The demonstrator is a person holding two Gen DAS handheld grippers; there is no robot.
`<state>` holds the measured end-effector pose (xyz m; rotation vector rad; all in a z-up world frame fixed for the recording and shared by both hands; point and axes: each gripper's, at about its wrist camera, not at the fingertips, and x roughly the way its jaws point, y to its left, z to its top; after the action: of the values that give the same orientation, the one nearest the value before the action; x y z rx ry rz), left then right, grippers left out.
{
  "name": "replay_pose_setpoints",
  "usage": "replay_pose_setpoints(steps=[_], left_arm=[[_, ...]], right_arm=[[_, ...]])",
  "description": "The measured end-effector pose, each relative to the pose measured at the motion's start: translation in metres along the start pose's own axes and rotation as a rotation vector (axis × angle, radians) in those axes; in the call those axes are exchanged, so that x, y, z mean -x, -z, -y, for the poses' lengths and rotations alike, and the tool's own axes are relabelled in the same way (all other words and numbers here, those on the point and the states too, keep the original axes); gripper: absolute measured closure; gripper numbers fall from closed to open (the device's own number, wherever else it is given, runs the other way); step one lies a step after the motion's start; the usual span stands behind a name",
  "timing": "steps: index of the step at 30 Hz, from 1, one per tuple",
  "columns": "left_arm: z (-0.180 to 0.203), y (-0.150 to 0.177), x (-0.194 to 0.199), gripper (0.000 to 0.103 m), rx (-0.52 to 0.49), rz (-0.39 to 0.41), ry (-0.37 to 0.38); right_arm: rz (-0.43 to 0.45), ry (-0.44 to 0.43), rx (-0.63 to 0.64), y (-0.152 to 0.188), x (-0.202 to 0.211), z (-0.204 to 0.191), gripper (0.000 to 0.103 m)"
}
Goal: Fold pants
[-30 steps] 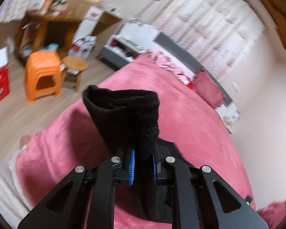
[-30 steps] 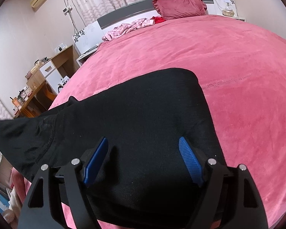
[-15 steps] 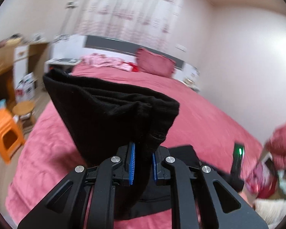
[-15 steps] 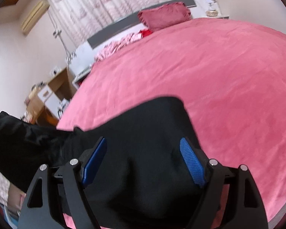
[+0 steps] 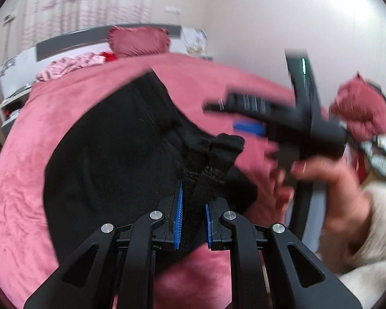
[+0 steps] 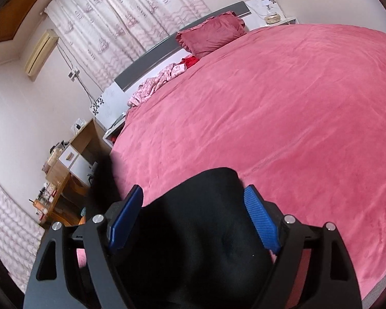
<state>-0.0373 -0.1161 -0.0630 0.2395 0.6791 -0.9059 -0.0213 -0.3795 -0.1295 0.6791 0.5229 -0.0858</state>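
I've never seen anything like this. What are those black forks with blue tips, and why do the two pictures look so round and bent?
Those forks are hand-held grasping tools, one in each of a person's hands; there is no robot. Each carries a wide-angle camera looking along its fingers, which bends the picture. In the left view, the left tool is shut on a bunched edge of the black fabric pants, which are spread on the pink velvety bedspread. The person's right hand and the right tool show there, blurred. In the right view, the right tool is open above the pants, holding nothing. A dark red pillow leans at the headboard.
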Motion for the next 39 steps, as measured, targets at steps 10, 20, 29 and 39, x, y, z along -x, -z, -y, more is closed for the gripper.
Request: replay_pose_setpoints(steps=[10, 20, 29, 39], left_arm=[[0.013, 0.036, -0.037, 0.086, -0.125, -0.107, -0.041], [-0.033, 0.021, 0.02, 0.06, 0.074, 0.122, -0.034], [-0.151, 0.048, 0.002, 0.05, 0.446, 0.011, -0.382], [-0.125, 0.024, -0.014, 0.05, 0.354, 0.027, -0.298]], right_arm=[[-0.097, -0.083, -0.001, 0.012, -0.012, -0.007, 0.021], [-0.274, -0.156, -0.024, 0.035, -0.045, -0.006, 0.035], [-0.371, -0.122, 0.11, 0.053, -0.058, -0.031, 0.078], [-0.253, -0.168, -0.048, -0.008, -0.03, -0.011, 0.093]])
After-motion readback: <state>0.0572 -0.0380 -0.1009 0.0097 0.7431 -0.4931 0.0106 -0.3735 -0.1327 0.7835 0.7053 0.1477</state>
